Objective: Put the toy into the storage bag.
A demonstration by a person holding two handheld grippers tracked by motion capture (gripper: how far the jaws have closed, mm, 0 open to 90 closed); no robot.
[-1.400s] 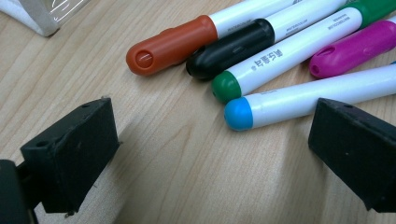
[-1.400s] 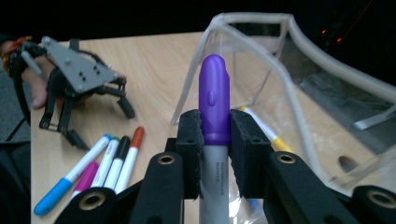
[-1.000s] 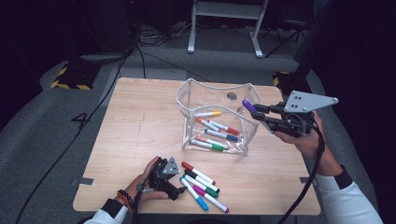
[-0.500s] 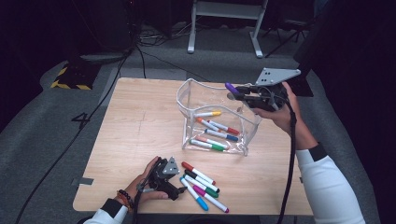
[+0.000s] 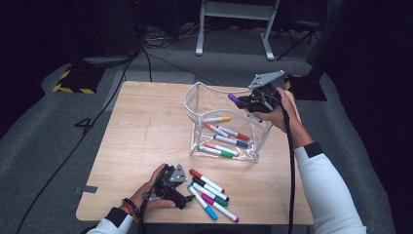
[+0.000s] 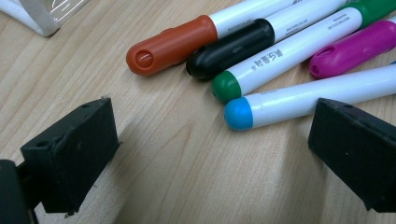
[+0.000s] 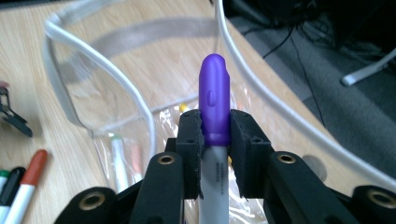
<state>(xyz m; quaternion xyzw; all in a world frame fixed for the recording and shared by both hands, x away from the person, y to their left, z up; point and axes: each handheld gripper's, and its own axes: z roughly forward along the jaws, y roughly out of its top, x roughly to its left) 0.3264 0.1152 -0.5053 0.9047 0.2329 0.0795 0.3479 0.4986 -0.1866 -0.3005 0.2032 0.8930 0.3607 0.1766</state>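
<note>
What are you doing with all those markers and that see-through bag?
A person is putting markers into the clear pouch. The right gripper is shut on a purple-capped marker, held over the pouch's open top. Several markers already lie inside. The left gripper rests open on the table beside the loose markers waiting near the front edge.

We see bare table (image 5: 146, 126) across the left half of the high view, open for passage. The clear pouch (image 5: 195, 105) blocks the centre right, its mouth open upward. At lower centre a row of loose markers (image 5: 212, 192) crowds the space just right of the left gripper (image 5: 187, 199).
</note>
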